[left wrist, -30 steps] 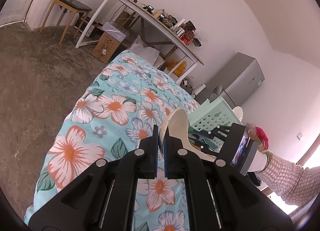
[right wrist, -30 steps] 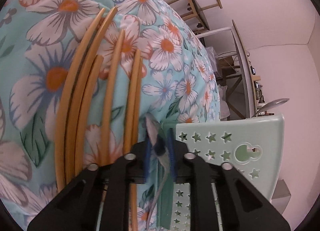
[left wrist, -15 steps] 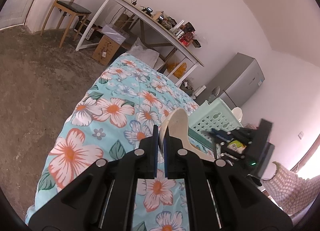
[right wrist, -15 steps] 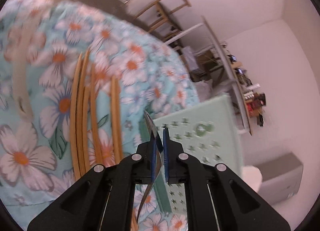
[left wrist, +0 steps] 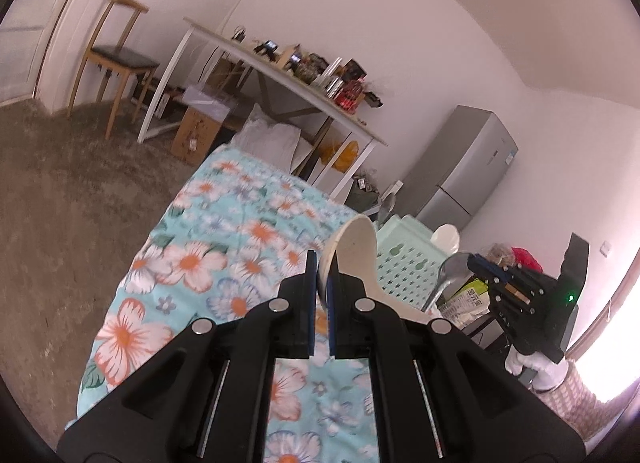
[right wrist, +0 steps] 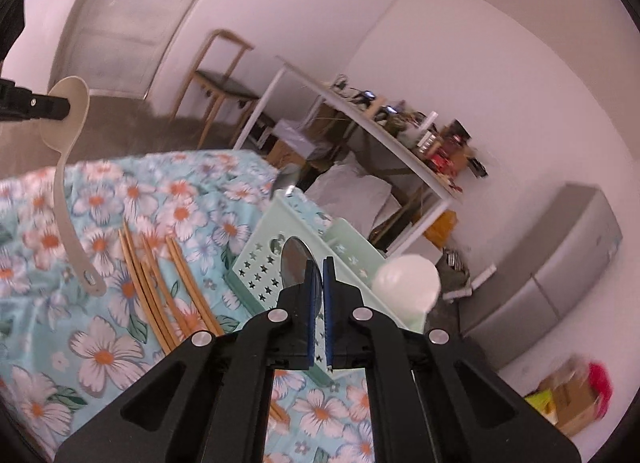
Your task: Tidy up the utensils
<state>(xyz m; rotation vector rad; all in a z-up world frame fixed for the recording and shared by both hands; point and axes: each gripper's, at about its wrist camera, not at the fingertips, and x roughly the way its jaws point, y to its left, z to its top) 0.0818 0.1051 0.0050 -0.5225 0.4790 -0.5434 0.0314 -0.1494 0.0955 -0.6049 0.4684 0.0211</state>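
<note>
The shiny metal spoon [right wrist: 295, 263] is pinched by its bowl in your right gripper [right wrist: 317, 283], bowl up and handle hanging below the fingers out of sight, so its long axis runs roughly upright. The pale green plastic basket with star cut-outs [right wrist: 260, 259] sits just beyond and below those fingertips, at about eleven o'clock in the right wrist view; the spoon looks ready to go in handle first, and this hand is the nearer of the two to it. Your left gripper [left wrist: 322, 283] is clenched on the bowl of the cream plastic rice paddle [left wrist: 356, 251], whose handle slants down toward four o'clock, its end hanging over the floral blue tablecloth [left wrist: 200, 263]. From the left wrist the basket [left wrist: 404, 259] lies at two o'clock, farther off. A bundle of bamboo chopsticks [right wrist: 160, 283] lies on the cloth just left of the basket, pointing at eleven o'clock, not yet sorted. A white rounded spoon bowl [right wrist: 406, 283] and another metal spoon [right wrist: 286, 179] already stand up out of the basket. Mind that the spoon's handle clears the rim as you lower it.
</note>
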